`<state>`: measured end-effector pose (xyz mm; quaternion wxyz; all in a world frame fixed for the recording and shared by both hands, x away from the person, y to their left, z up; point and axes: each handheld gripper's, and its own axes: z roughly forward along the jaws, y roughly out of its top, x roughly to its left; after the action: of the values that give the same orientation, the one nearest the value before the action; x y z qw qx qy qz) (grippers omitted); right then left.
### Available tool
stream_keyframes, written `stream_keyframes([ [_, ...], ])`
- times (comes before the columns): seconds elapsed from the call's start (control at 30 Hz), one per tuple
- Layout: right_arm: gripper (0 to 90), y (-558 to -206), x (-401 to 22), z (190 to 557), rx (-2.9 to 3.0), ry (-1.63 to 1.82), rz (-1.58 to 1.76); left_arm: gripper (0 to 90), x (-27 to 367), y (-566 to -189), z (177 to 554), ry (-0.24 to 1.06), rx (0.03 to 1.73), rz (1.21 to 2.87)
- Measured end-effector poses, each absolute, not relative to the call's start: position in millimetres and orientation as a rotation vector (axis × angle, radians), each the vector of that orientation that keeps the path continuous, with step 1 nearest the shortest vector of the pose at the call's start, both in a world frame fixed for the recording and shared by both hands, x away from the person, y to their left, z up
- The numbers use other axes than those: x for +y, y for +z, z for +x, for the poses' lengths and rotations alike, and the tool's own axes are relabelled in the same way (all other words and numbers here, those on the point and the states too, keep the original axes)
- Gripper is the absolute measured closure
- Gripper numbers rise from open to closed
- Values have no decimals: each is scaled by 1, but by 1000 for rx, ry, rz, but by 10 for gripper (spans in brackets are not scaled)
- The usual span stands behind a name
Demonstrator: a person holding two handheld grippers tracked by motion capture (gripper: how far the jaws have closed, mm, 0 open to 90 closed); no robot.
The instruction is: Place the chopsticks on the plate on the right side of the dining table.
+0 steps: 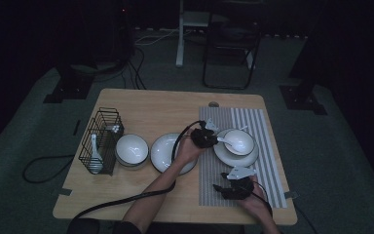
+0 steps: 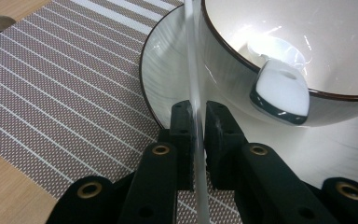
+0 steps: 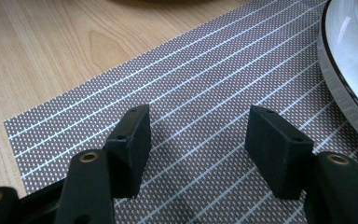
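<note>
A white bowl (image 1: 239, 141) stands on a white plate (image 1: 224, 155) on the striped placemat (image 1: 268, 131). A white ceramic spoon (image 1: 228, 142) lies in the bowl, and the spoon's handle end (image 2: 280, 91) rests on the bowl's dark rim (image 2: 223, 51). My left gripper (image 1: 215, 138) is at the bowl's left side. In its own view the left gripper (image 2: 194, 108) has its jaws shut on a thin white stick (image 2: 192, 56) that runs forward past the bowl. My right gripper (image 1: 220, 182) sits low over the mat's near end, and in its own view the right gripper (image 3: 198, 126) is open with nothing between the pads.
A black wire basket (image 1: 101, 141) holding a white spoon (image 1: 94, 155) stands at the table's left. Beside it are a second bowl (image 1: 132, 149) and a second plate (image 1: 164, 152). A black cable (image 1: 126, 199) crosses the near edge. A chair (image 1: 231, 44) stands beyond the table.
</note>
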<state>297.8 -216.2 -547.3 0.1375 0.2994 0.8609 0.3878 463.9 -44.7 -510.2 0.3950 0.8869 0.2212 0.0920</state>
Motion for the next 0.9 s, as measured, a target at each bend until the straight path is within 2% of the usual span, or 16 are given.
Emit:
stream_keyframes([
  [0.9,401,-547,-216,298,2491,1123,867,765,-1,-491,451,212,587,2210],
])
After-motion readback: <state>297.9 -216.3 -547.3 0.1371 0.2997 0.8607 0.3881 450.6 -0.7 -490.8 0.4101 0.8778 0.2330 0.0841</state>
